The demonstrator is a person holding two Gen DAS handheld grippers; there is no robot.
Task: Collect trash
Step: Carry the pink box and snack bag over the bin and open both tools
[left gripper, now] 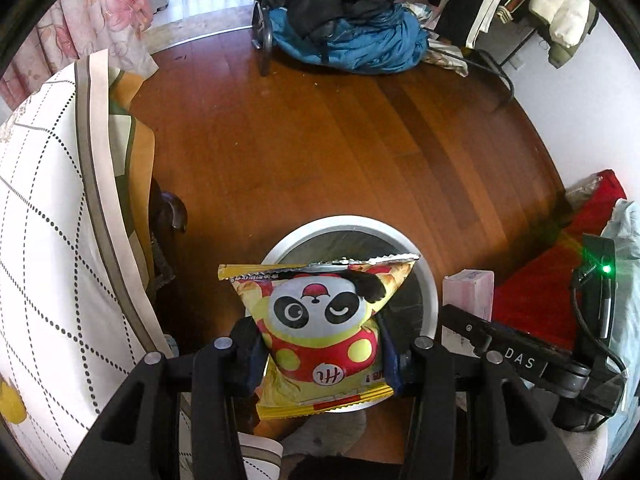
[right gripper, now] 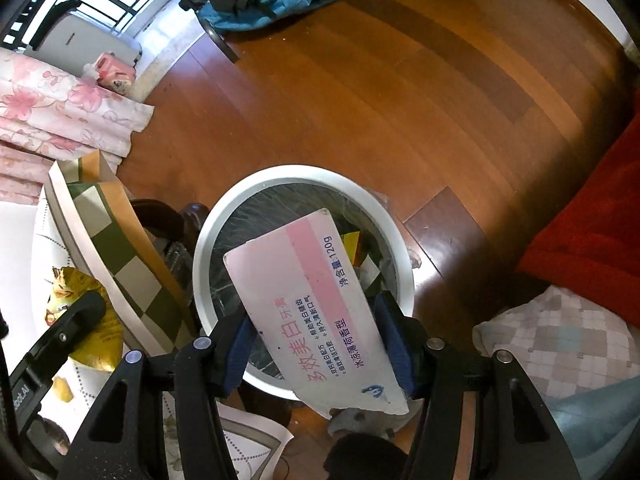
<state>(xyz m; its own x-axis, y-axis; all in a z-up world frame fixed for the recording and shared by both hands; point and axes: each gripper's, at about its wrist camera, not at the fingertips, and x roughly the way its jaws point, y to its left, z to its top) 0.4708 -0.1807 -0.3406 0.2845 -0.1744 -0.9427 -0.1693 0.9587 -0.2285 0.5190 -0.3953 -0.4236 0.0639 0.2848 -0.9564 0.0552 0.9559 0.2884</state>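
Note:
My left gripper (left gripper: pixel 320 354) is shut on a yellow snack bag (left gripper: pixel 320 320) with a panda print, held upright over the near rim of a round white trash bin (left gripper: pixel 430 280). In the right wrist view my right gripper (right gripper: pixel 320 344) is shut on a flattened white and pink toothpaste box (right gripper: pixel 312 304), tilted above the same trash bin (right gripper: pixel 208 232), whose dark liner holds some scraps. The toothpaste box (left gripper: pixel 468 292) and the right gripper's body also show at the right of the left wrist view. The left gripper's finger and snack bag (right gripper: pixel 72 312) show at the right wrist view's left edge.
A table with a white dotted cloth (left gripper: pixel 44 220) and checked trim (right gripper: pixel 132 280) stands left of the bin. A red cloth (left gripper: pixel 560 272) and a pale checked fabric (right gripper: pixel 560 336) lie to the right. A blue jacket heap (left gripper: pixel 352 36) on a chair frame sits across the wooden floor (left gripper: pixel 320 140).

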